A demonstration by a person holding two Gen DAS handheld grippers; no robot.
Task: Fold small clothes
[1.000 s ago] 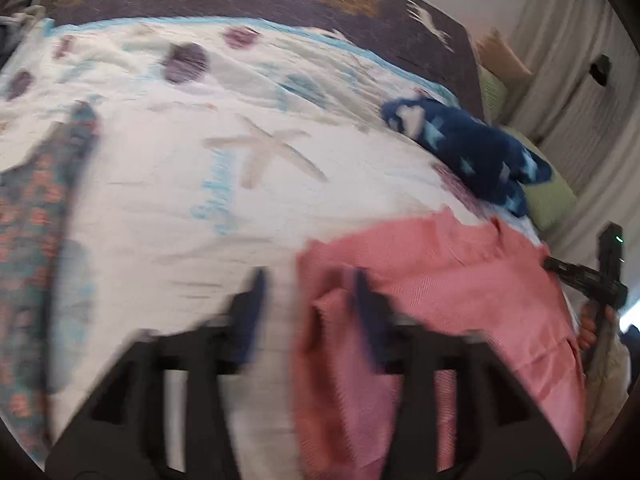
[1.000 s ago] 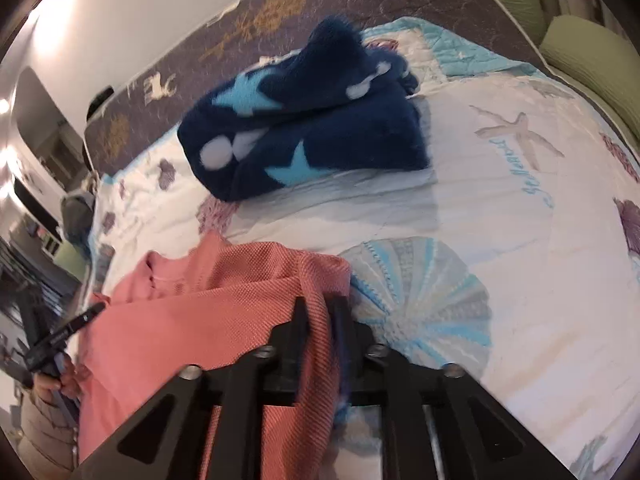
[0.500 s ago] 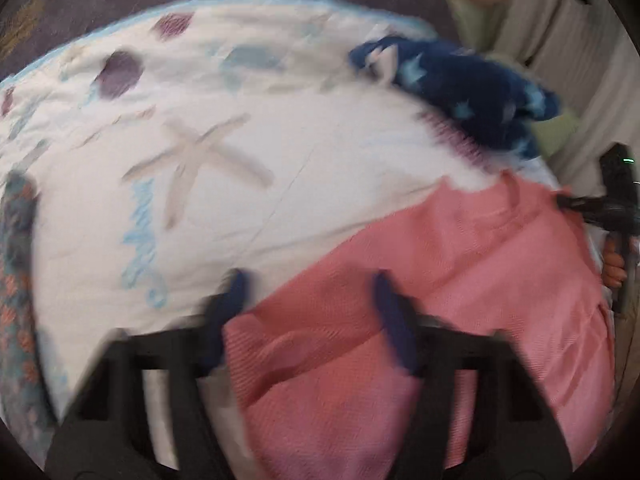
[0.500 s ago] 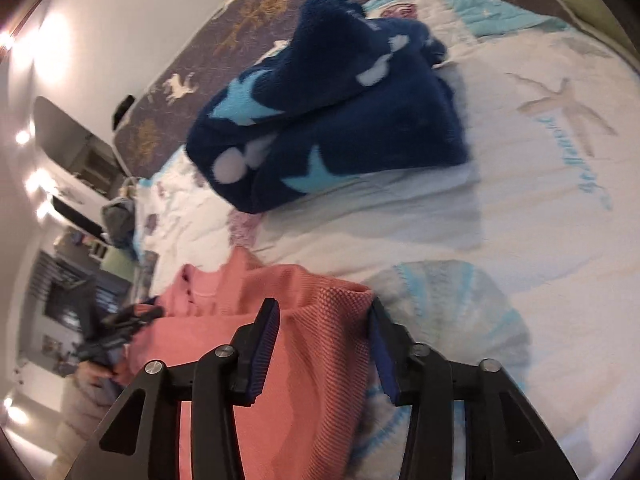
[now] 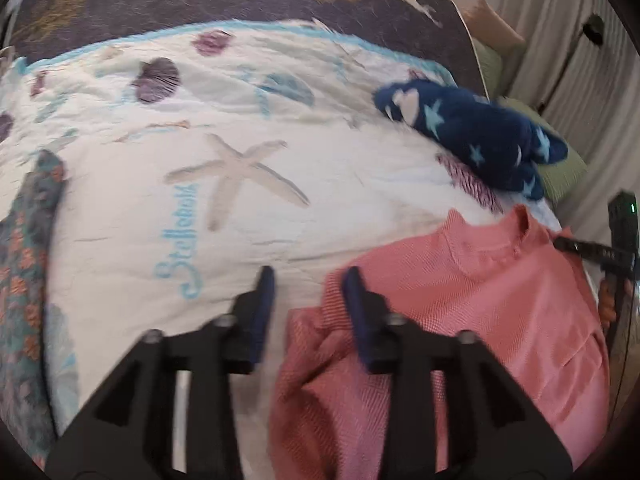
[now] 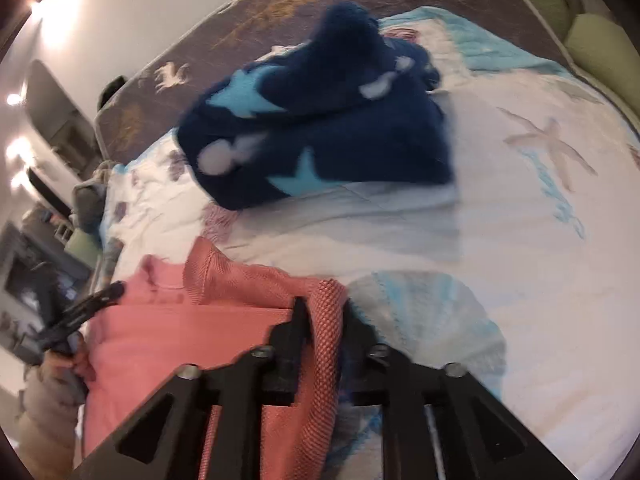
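At the bottom of the left wrist view, the left gripper (image 5: 308,280) has its jaws standing apart and opening. The edge of the pink garment (image 5: 460,320) lies against the right finger, while the gap between the fingers shows mostly bare quilt (image 5: 280,216); no pad presses on the cloth. The garment fills the lower right of that frame, rumpled at its near edge, its collar toward the upper right.

At the bottom centre of the right wrist view, the right gripper (image 6: 326,304) has a narrow gap, with a bunched ridge of the pink garment (image 6: 200,332) standing up between its fingers; the jaws are opening, and whether the pads still press on the fabric cannot be told. The rest of the garment spreads to the lower left, a fine woven knit.

Farther off, a folded navy fleece piece (image 6: 320,120) with light blue stars and white spots sits on the quilt, apart from the pink garment. A floral cloth (image 5: 24,280) lies along the left edge of the left wrist view.
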